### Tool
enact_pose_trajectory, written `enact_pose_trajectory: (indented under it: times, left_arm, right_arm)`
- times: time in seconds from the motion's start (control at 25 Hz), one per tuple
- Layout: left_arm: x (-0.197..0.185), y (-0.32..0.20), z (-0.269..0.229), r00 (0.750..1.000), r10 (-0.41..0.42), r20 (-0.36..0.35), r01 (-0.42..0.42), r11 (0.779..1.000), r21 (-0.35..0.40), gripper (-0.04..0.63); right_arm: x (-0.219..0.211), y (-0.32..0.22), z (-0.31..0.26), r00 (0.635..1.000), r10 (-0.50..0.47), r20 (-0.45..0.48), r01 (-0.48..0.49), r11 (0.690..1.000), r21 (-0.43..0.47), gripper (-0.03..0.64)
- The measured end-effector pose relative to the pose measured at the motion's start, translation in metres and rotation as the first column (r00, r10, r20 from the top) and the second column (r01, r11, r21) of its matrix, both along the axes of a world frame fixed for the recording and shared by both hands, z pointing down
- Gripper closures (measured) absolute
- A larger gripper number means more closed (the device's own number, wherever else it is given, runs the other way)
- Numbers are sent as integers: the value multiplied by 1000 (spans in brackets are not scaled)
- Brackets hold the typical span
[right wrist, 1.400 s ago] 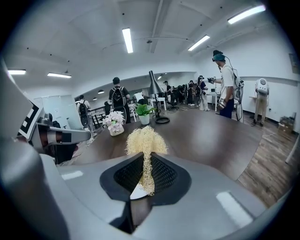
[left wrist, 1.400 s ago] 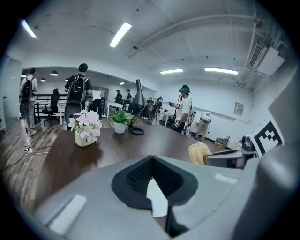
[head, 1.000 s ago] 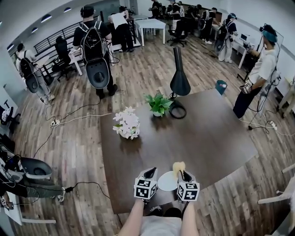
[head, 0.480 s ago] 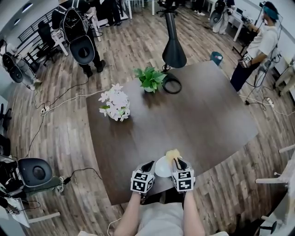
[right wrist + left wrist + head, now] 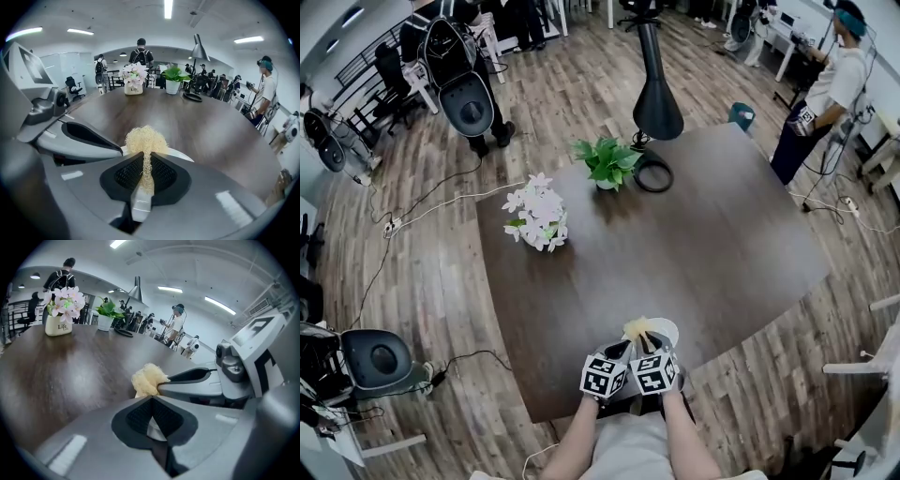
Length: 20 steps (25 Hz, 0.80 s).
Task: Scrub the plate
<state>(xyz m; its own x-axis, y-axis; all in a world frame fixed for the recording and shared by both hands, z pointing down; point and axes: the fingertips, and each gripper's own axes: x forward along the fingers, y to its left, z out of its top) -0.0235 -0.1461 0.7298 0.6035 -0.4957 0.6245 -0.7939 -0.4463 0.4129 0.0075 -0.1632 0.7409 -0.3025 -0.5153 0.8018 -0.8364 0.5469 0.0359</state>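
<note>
A white plate (image 5: 664,330) lies near the front edge of the dark brown table (image 5: 712,244). In the left gripper view, my left gripper (image 5: 152,401) is shut on the plate (image 5: 154,430), whose thin white rim shows between the jaws. My right gripper (image 5: 143,157) is shut on a pale yellow scrubber (image 5: 144,139), whose tuft rests against the plate (image 5: 176,153). Seen from the head view, the left gripper (image 5: 623,350) and right gripper (image 5: 645,346) sit side by side, almost touching, and the scrubber (image 5: 637,327) is at the plate's left rim.
A white pot of pink-white flowers (image 5: 538,217) stands at the table's left. A green plant (image 5: 606,161) and a black lamp (image 5: 657,105) with a round base are at the far side. People and office chairs stand around on the wooden floor.
Both grippers have closed in on each other. The plate now shows to the right of the grippers rather than between them, and the scrubber has shifted left across it.
</note>
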Motion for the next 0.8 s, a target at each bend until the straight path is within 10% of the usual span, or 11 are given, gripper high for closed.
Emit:
enact_pose_trajectory:
  times: [0.8]
  left_arm:
    - [9,-6,2,998,58,34,-58,998,2,594]
  right_arm:
    - [2,-13,-2,999,-27,30,28,998,-54,549]
